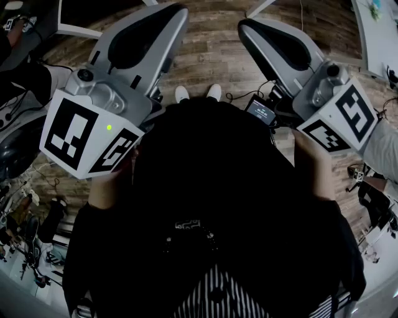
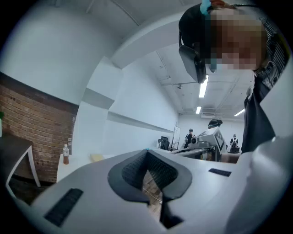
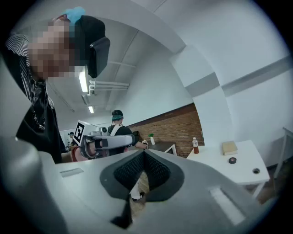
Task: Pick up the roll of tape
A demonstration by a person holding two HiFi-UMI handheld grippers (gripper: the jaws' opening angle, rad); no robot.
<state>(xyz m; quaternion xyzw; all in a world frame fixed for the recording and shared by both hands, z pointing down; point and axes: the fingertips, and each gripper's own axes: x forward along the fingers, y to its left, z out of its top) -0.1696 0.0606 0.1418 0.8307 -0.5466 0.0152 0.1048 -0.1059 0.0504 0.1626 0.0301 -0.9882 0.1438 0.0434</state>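
Note:
A small dark ring that may be the roll of tape lies on a white table, far off to the right in the right gripper view. In the head view both grippers are held in front of the person's dark-clad body, level, above a wooden floor. My left gripper has its jaws together with nothing between them. My right gripper is shut and empty too. Each gripper shows in the other's view, the right one and the left one. Neither is near the table.
On the white table stand a brown bottle, a tan box and another small round item. The bottle also shows far left in the left gripper view. A brick wall runs behind. Other people stand further back. White shoes are on the floor.

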